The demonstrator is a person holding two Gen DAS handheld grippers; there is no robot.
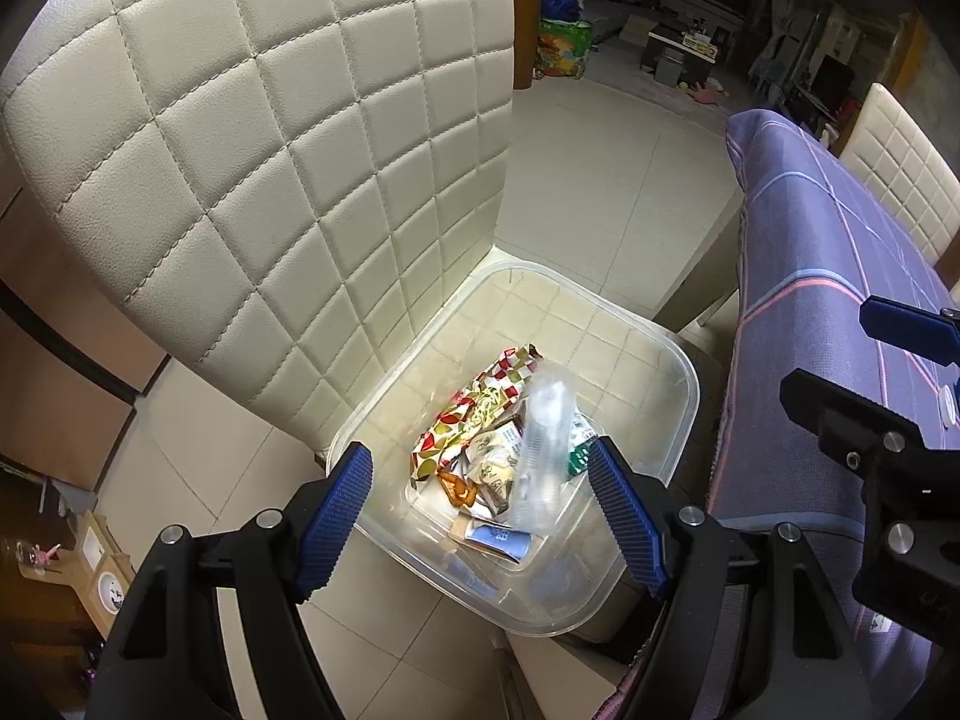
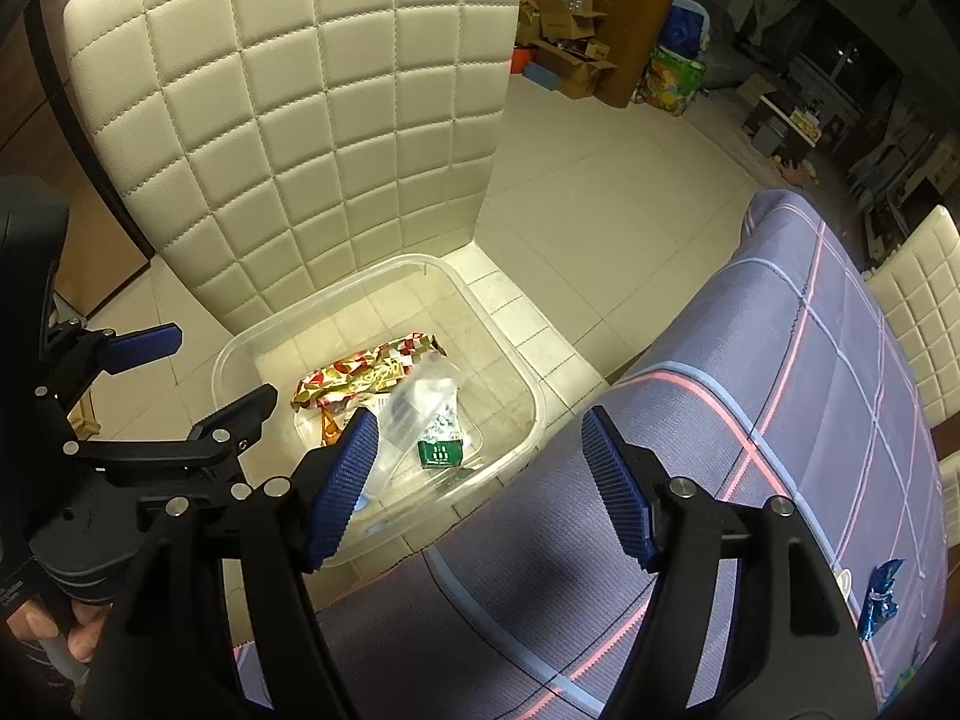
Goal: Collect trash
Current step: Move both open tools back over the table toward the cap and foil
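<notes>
Trash heaped in a clear plastic bin on the seat of a quilted chair: red-and-gold wrapper, crumpled clear bottle, small green pack, all lying toward the near half of the bin, far half bare. Directly ahead of and below the left gripper, jaws apart, nothing between the pads, bin rim passing under both fingers. Ahead and to the left of the right gripper, jaws likewise apart and empty, left finger over the near rim, right finger over the table's purple checked cloth. Chair back rising close behind the bin; table edge close along its right side. Open tiled floor beyond the bin. Blue wrapper on the cloth, far right of the right gripper.
</notes>
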